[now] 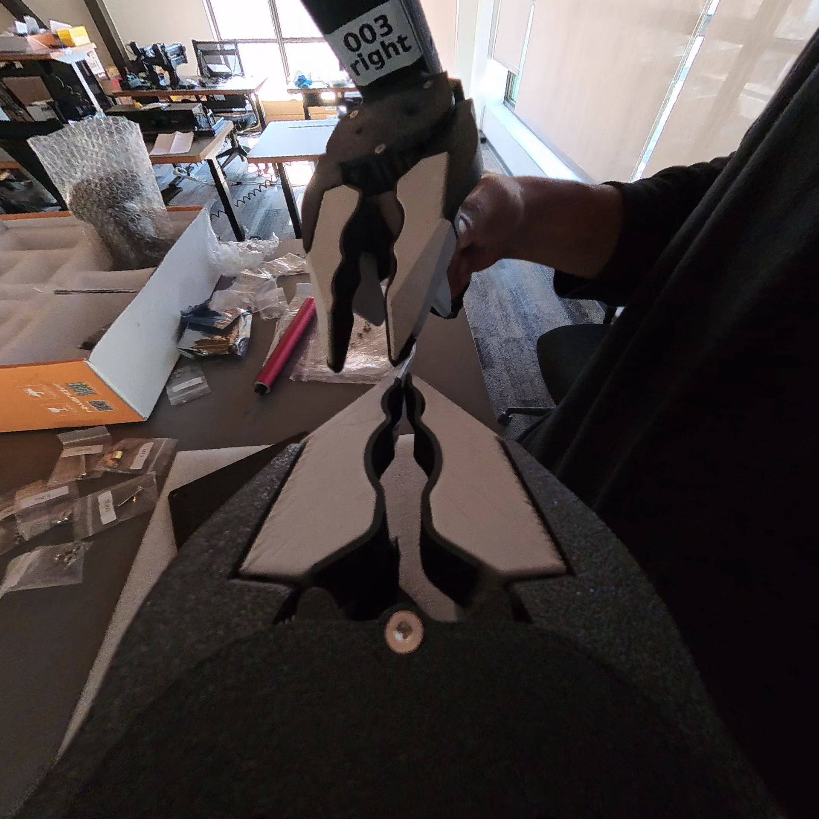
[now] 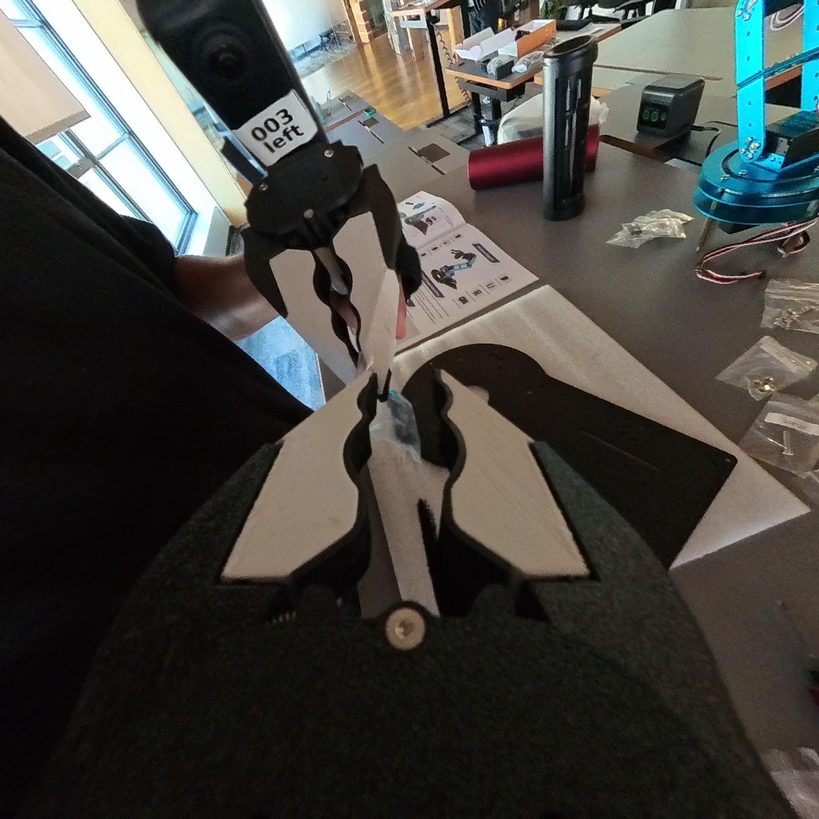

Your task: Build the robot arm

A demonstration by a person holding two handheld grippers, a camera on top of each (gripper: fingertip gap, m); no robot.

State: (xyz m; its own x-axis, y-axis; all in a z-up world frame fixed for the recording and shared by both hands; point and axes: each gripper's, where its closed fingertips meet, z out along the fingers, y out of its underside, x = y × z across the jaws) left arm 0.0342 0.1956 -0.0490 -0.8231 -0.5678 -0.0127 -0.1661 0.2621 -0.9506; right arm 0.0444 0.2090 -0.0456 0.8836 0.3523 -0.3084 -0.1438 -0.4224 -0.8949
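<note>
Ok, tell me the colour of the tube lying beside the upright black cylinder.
Dark red tube, clearest in the right wrist view.

Daylight is pouring through the windows [image 1: 274,40], blowing out the upper frame. Foregrounds are sitting dark, edges bending fisheye-style.

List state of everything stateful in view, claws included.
left claw: shut on small clear bag
right claw: open, fingers either side of the bag
orange box: open
black cylinder: upright
red tube: lying flat
booklet: open
</note>
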